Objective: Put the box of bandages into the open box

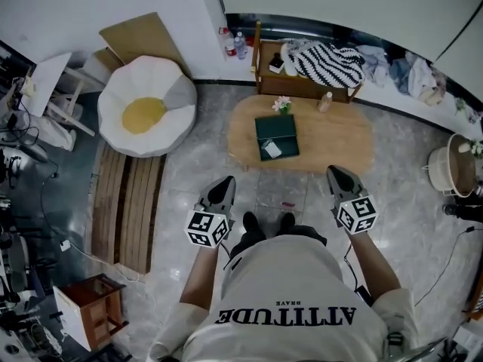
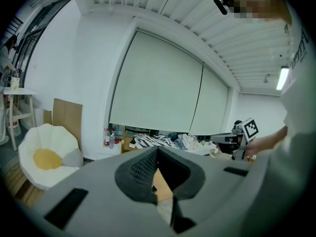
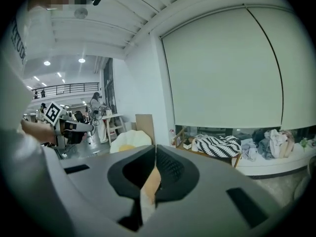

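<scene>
The low wooden surface (image 1: 339, 138) lies at twelve o'clock from you, well apart from both claws, with bare grey floor between. Near its middle sits the dark green box (image 1: 281, 125), which I take to be the open box.

Your left claw (image 1: 226, 179) hangs at about seven o'clock from that box and your right claw (image 1: 334, 170) at about five o'clock. Both are pressed together with nothing between the jaws, and both point level toward the far wall rather than down.

Toward the six o'clock end of the green box lies a small white piece (image 1: 272, 149). That is my best guess for the box of bandages. It is too small from here to be sure, or to tell whether it rests inside the box or on top of it. A little bottle (image 1: 325, 102) stands at two o'clock from the green box, and a flower sprig (image 1: 282, 104) at twelve.

The step in hand looks like the approach. Walk up until the surface sits right under your head, and settle what the white piece is. Then tip one claw down and spread it before you lower it, not after.
</scene>
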The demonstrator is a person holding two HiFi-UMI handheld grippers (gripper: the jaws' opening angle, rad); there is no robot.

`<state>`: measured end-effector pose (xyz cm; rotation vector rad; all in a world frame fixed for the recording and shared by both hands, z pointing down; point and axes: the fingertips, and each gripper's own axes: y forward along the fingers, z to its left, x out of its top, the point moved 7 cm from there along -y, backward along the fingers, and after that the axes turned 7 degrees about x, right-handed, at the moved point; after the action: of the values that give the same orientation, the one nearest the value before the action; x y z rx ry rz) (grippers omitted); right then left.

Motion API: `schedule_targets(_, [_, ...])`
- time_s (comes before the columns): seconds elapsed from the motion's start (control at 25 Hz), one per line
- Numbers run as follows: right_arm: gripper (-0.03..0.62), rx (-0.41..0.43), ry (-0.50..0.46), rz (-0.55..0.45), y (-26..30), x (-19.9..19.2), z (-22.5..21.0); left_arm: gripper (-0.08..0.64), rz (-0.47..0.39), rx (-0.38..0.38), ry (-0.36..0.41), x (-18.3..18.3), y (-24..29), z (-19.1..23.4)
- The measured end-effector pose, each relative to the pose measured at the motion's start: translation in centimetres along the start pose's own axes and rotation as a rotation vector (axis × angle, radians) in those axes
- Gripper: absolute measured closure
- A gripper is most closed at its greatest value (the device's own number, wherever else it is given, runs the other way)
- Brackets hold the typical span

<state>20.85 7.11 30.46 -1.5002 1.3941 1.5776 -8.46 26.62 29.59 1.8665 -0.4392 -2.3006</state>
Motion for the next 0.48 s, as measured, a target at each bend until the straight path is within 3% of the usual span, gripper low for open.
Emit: schedule_targets(0.48, [0.571, -0.038, -0.042, -0.008, 0.6, 2.1, 1.6, 0.540, -0.013, -0.052, 0.024, 1.5, 0.3, 2.7])
